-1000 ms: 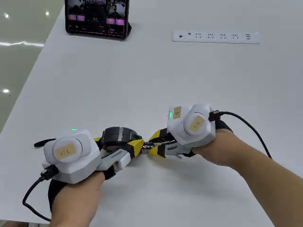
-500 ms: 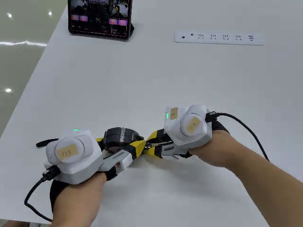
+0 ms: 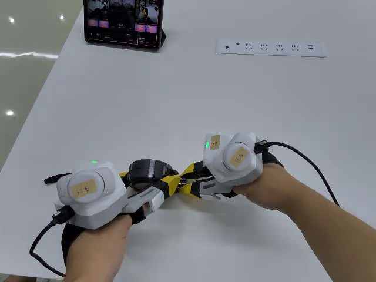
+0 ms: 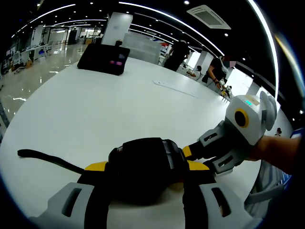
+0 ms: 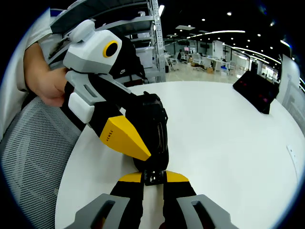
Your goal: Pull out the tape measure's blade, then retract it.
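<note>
White left gripper [image 3: 163,179], right gripper [image 3: 187,181] — black cables [image 3: 305,157]

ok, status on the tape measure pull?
Left gripper shut on tape measure. Right gripper shut on blade tip, blade barely out. Nothing in the way.

White table [image 3: 176,100], tape measure [image 3: 150,170], flat power strip [image 3: 270,47], propped screen [image 3: 122,22], perhaps a tablet
</note>
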